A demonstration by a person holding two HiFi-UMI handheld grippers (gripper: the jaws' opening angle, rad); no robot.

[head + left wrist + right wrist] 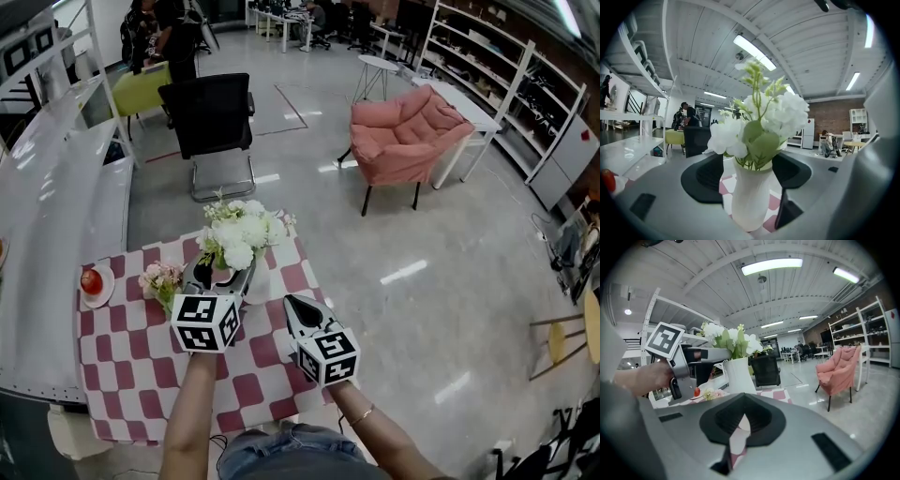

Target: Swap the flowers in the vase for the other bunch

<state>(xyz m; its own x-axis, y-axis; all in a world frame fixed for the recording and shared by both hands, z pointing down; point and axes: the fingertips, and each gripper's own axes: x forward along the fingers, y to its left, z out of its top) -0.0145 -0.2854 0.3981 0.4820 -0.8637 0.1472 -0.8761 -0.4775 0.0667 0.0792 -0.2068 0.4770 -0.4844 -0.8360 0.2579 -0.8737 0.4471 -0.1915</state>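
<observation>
- vase (750, 197): upright, long axis vert.; white flowers (759, 122) point up.
- L gripper (225, 274): jaws wide apart, astride vase, no grip.
- R gripper (289, 302): jaws together, empty; at vase's 5 o'clock.

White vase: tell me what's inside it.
A bunch of white flowers stands in the white vase, rising from its mouth. The lower stems, and any water, are hidden by its opaque wall.

No legible text or numbers; only square coded markers on left cube (206, 322), right cube (327, 356).
</observation>
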